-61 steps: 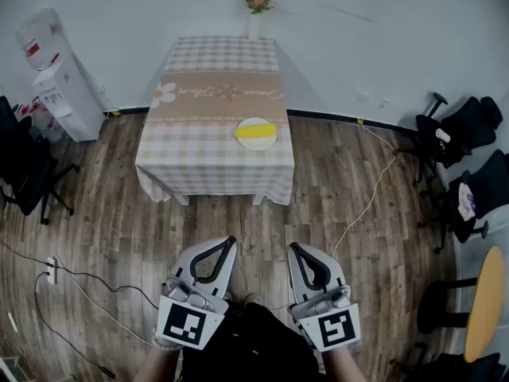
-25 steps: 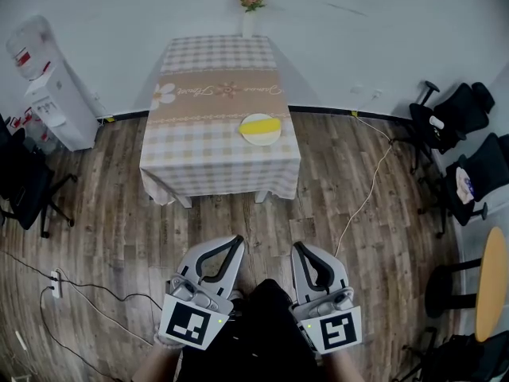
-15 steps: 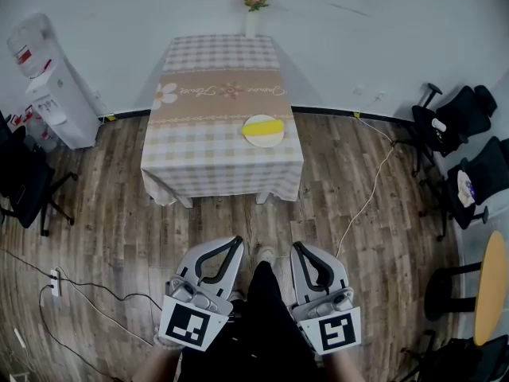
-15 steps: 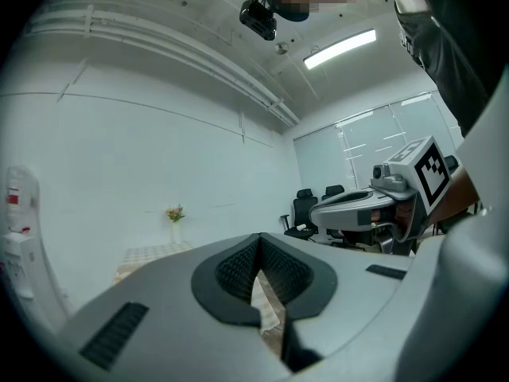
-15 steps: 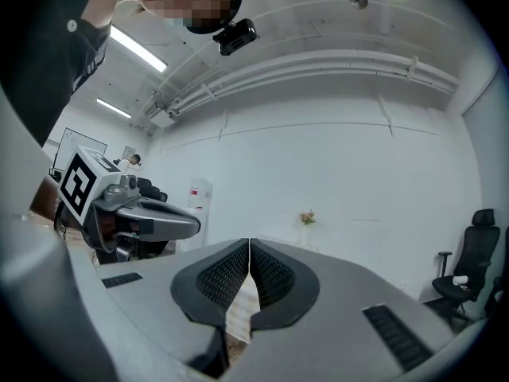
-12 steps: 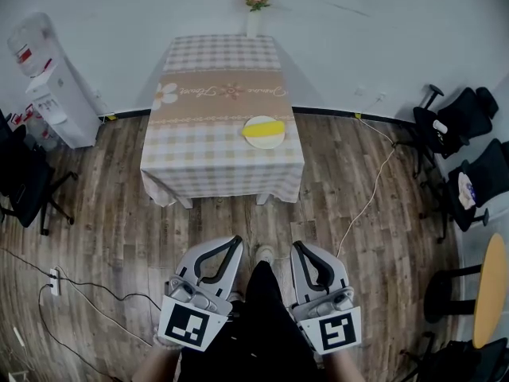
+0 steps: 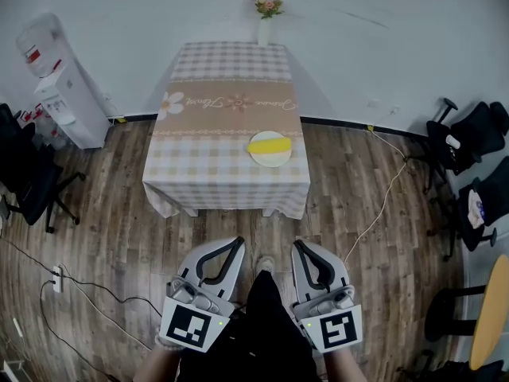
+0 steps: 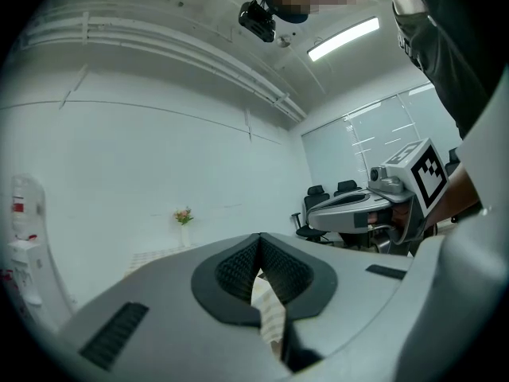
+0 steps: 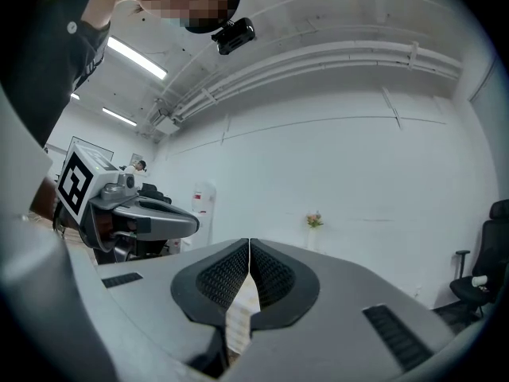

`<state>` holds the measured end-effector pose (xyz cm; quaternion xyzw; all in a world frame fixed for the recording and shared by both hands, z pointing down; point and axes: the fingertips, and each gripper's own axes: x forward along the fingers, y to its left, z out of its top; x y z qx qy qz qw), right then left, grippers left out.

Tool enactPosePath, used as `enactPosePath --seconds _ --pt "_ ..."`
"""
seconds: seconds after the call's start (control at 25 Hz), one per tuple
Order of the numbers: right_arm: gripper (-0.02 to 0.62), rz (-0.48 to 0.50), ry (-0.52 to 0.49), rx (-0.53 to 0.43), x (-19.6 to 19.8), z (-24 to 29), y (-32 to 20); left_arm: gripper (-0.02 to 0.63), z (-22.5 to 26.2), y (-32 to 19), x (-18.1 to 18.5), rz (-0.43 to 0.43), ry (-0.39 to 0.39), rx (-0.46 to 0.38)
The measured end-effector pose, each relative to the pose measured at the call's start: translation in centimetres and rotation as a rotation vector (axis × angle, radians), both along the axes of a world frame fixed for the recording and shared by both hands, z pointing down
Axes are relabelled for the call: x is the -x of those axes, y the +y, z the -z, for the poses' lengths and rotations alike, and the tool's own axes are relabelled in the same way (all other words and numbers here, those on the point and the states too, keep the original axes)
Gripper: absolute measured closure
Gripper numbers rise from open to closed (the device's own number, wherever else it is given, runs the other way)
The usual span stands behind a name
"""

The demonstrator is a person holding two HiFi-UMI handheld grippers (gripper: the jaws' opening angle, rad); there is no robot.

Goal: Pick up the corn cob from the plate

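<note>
Two tools sit low in front of me over the wood floor (image 7: 119,237). The left hand-held gripper (image 7: 231,242) and the right hand-held gripper (image 7: 296,246) each have their jaws pressed together on nothing. I see the corn cob (image 7: 270,143) lying across the plate (image 7: 271,160), toward the near right corner of the table (image 7: 199,161), well apart from both.

Bright ceiling light — sharp, fisheye-bent edges.
</note>
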<state>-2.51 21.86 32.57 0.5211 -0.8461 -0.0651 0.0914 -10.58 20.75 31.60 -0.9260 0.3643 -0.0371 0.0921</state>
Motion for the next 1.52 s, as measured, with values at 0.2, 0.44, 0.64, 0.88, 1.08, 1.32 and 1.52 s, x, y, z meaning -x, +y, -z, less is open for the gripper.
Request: enactPosePath --seconds 0.2,0.44,0.64,0.88,1.08,1.32,1.52 --pt "0.552 0.043 -0.01 0.004 -1.1 0.1 -3.5 0.593 0.0 -2.9 -1.2 0.041 -0.011 0.015" --pt "0.552 0.087 -0.016 -0.008 -2.8 1.0 -7.7 0.593 0.1 -6.7 -2.8 0.092 -0.011 0.054" --pt "0.552 0.106 -0.014 -0.001 -5.1 1.4 -10.8 0.592 -0.3 -9.7 -4.1 0.146 -0.007 0.131" --pt "0.552 0.138 -0.007 -0.012 -7.7 1.6 -14.6 0.594 0.1 -13.3 -6.1 0.183 0.019 0.13" --pt "0.552 0.151 -0.017 -0.017 -9.4 1.7 -17.0 0.593 0.1 -15.9 -7.8 0.21 0.028 0.129" --pt "0.552 0.154 -0.014 -0.008 -11.7 1.2 -18.9 0.593 0.0 -17.9 -9.6 0.225 0.04 0.126" --pt "0.552 0.151 -0.013 -0.003 -13.2 1.1 -19.6 0.592 0.1 -18.9 -10.6 0.238 0.071 0.141"
